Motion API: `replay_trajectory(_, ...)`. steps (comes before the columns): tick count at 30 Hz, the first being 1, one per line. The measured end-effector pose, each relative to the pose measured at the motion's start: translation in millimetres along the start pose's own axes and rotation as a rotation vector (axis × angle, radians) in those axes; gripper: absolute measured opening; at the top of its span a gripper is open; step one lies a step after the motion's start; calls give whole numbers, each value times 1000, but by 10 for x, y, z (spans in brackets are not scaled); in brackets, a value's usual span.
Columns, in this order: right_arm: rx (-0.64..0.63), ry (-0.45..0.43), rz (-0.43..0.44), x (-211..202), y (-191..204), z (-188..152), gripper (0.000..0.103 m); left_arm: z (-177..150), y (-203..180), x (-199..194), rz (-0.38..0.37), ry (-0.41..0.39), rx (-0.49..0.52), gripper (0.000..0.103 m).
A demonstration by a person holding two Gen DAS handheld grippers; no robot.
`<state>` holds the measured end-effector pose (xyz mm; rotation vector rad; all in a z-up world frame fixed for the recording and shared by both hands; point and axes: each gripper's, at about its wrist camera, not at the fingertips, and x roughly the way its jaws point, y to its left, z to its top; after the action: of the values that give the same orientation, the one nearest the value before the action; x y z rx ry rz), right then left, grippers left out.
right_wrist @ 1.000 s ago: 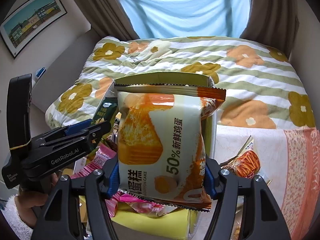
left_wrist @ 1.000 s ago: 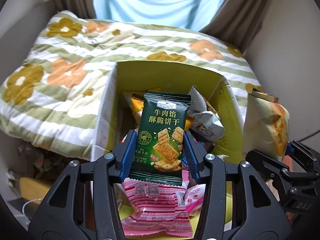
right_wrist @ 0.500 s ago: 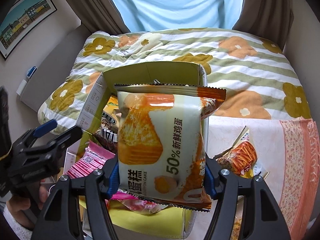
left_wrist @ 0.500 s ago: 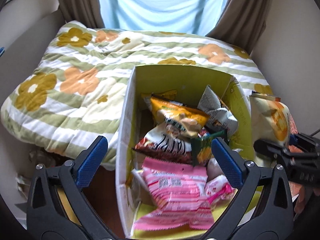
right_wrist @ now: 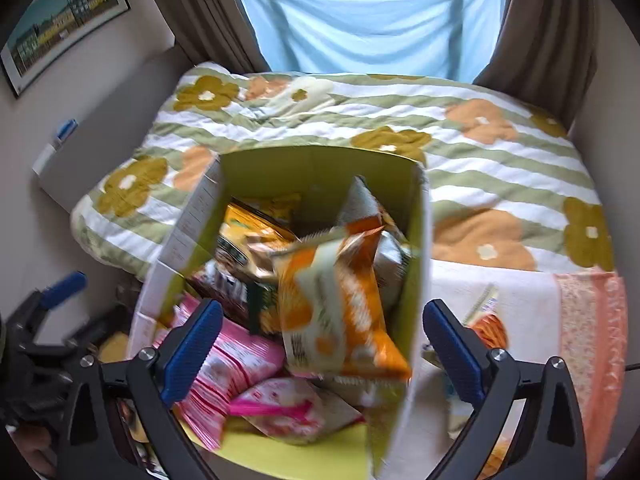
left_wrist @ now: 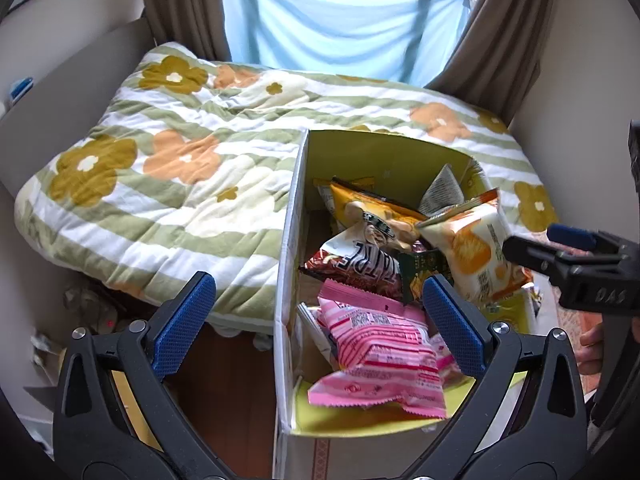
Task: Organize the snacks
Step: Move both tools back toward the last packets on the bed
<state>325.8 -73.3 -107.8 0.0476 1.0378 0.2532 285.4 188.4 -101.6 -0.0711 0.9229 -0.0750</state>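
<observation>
An open cardboard box [left_wrist: 288, 240] with a yellow-green inside holds several snack packs; it also shows in the right wrist view [right_wrist: 418, 240]. An orange-and-white cake pack [right_wrist: 336, 304] lies blurred in the box, free of my fingers; it also shows in the left wrist view [left_wrist: 476, 252]. A pink pack [left_wrist: 380, 344] lies at the box's near end, and a dark green biscuit pack [left_wrist: 420, 270] is wedged among the others. My left gripper [left_wrist: 316, 324] is open and empty above the box's left wall. My right gripper [right_wrist: 320, 340] is open and empty above the box.
A bed with a green-striped flowered quilt [left_wrist: 192, 152] lies behind the box. A peach and white cloth [right_wrist: 520, 312] right of the box carries an orange snack pack [right_wrist: 486, 324]. Curtains and a window [right_wrist: 368, 16] stand at the back. Brown floor [left_wrist: 224, 400] shows left of the box.
My left gripper opened and dropped the green biscuit pack into the box, then drew back. My right gripper opened and the cake pack fell into the box.
</observation>
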Motion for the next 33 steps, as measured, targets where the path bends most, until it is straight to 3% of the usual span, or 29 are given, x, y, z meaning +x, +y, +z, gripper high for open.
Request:
replay_trajectory(5, 28, 37, 2, -80, -110, -179, 100, -83, -25, -116, -24, -6, -19, 103)
replay_trajectory(13, 14, -38, -71, -497, -233, -269, 100, -123, -248, -292, -46, -46, 18, 103)
replay_trajectory(20, 34, -124, -186, -938, -601, -325, 100, -59, -545, -292, -118, -48, 66, 103)
replay_trajectory(24, 93, -137, -243, -1106, -897, -404, 100, 4, -830, -276, -154, -44, 108, 103)
replay_trajectory(33, 154, -53, -223, -1124, -1541, -788, 100, 118, -1980, -36, -245, 38, 275, 103)
